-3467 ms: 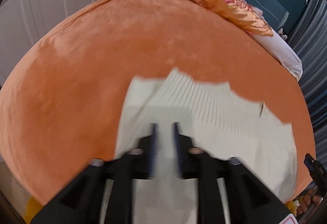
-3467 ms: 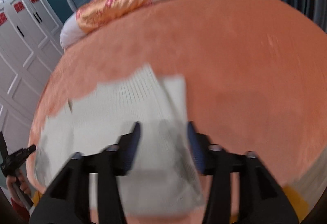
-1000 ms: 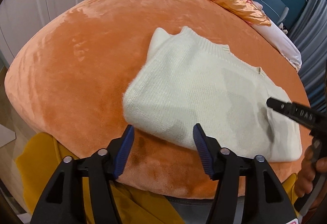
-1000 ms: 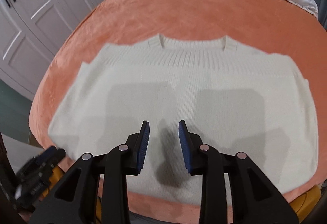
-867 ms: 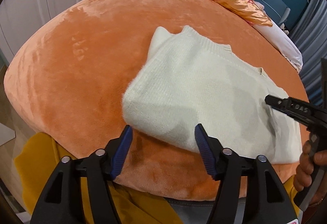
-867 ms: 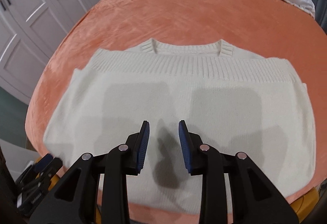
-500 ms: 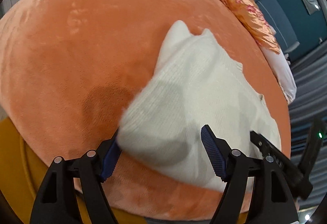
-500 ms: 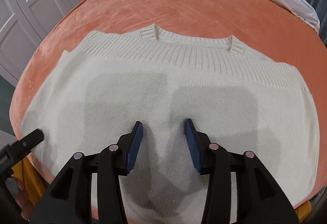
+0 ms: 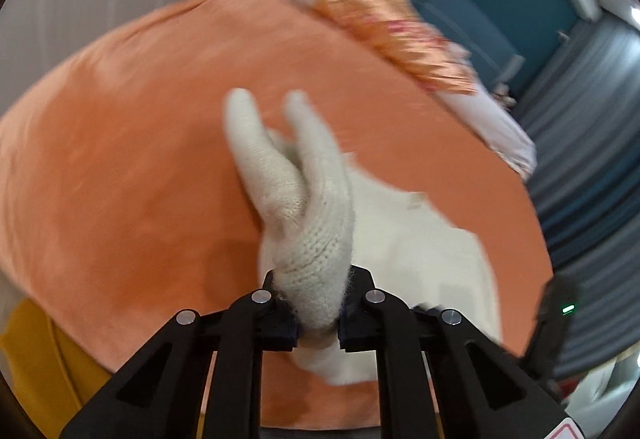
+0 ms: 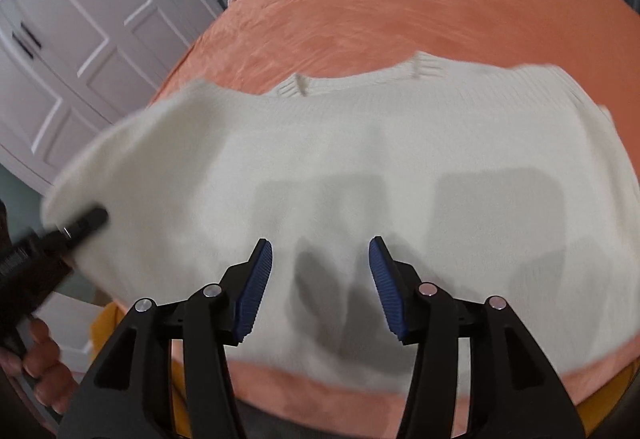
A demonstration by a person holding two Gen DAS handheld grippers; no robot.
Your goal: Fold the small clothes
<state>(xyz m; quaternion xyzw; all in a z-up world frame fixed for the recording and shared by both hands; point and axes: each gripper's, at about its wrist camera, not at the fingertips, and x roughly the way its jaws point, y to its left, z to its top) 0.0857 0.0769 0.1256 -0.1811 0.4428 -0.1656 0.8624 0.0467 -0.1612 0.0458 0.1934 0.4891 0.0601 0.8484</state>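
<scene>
On the orange bedspread (image 10: 360, 19) lies the cream sweater (image 10: 400, 143), its near corner pinched up off the bed in the clamped left gripper (image 9: 318, 313), whose jaws have just closed, while the right gripper (image 10: 320, 279) hovers over its lower middle, jaws just widened and apart around nothing.

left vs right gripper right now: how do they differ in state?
The left gripper has just closed and is shut on a bunched edge of the cream sweater; the right gripper has been opening and its jaws stand apart with nothing between them.
The left gripper lifts its part of the knit off the orange bedspread; the right gripper hangs over knit that lies flat.
Both have black frames and blue ribbed pads.
</scene>
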